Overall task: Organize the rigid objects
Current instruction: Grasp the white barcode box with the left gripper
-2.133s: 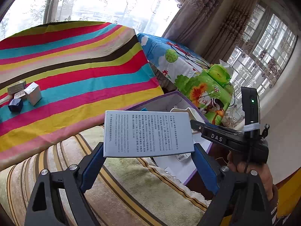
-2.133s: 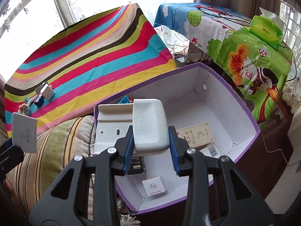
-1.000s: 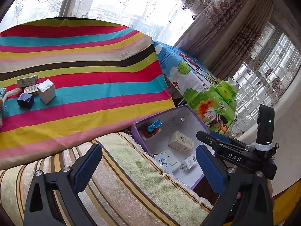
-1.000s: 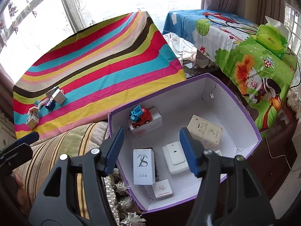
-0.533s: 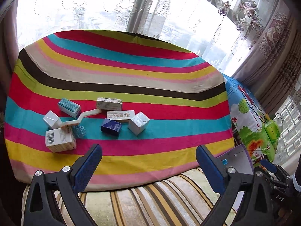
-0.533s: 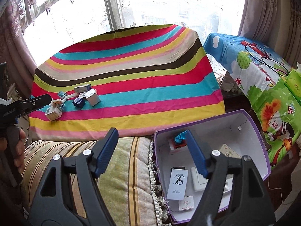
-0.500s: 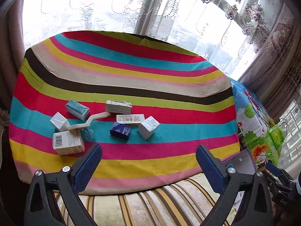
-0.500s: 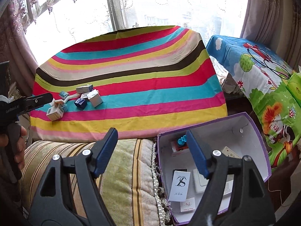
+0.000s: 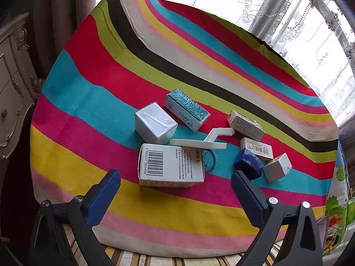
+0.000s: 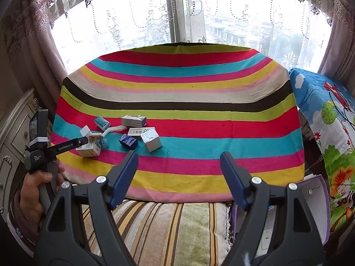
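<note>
Both tools empty, pile left
Left tool (image 9: 175, 185) wide, barcode box (image 9: 170, 165) just ahead; right tool (image 10: 178, 177) wide; eight-odd items on tabletop (image 9: 88, 102) unsorted.

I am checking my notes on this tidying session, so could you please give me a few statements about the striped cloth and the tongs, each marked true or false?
1. The left tongs are open and hold nothing. True.
2. The barcode box stands upright. False: it lies flat on the striped cloth.
3. The white bracket rests partly on the barcode box. True.
4. The right tongs grip the dark blue box. False: they are empty, and the box lies on the cloth.
</note>
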Tool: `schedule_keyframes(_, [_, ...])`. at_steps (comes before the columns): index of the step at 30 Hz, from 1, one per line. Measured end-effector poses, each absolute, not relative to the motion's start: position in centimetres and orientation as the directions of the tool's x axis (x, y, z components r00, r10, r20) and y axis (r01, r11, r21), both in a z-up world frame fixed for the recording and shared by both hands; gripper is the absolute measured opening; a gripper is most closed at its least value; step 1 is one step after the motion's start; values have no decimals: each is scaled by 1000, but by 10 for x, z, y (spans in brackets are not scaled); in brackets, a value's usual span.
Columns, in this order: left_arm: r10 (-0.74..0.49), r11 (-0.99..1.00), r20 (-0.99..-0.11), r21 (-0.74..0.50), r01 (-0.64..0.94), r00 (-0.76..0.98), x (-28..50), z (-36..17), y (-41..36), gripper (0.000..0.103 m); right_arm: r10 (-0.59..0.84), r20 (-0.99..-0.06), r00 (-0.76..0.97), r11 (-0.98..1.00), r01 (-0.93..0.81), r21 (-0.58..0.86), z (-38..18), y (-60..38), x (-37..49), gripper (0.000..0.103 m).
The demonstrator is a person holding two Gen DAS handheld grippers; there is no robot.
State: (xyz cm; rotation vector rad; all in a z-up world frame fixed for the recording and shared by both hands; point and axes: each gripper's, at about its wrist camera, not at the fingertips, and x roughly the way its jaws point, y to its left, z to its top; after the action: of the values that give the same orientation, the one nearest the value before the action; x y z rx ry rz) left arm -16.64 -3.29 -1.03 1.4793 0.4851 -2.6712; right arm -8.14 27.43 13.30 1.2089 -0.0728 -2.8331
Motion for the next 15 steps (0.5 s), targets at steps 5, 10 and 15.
schedule_keyframes(5, [109, -958, -846, -230, 172, -522, -172, -17, -23, 101, -88, -752, -654, -995, 88, 40, 115, 246, -117, 79])
schedule_keyframes(10, [70, -966, -867, -183, 184, -493, -178, -26, -21, 101, -76, -797, -600, -990, 137, -9, 86, 216, -152, 79])
schedule_keyframes(15, [75, -967, -881, -179, 182, -467, -184, -36, -27, 74, -35, -821, -569, -980, 182, -85, 52, 194, -180, 79])
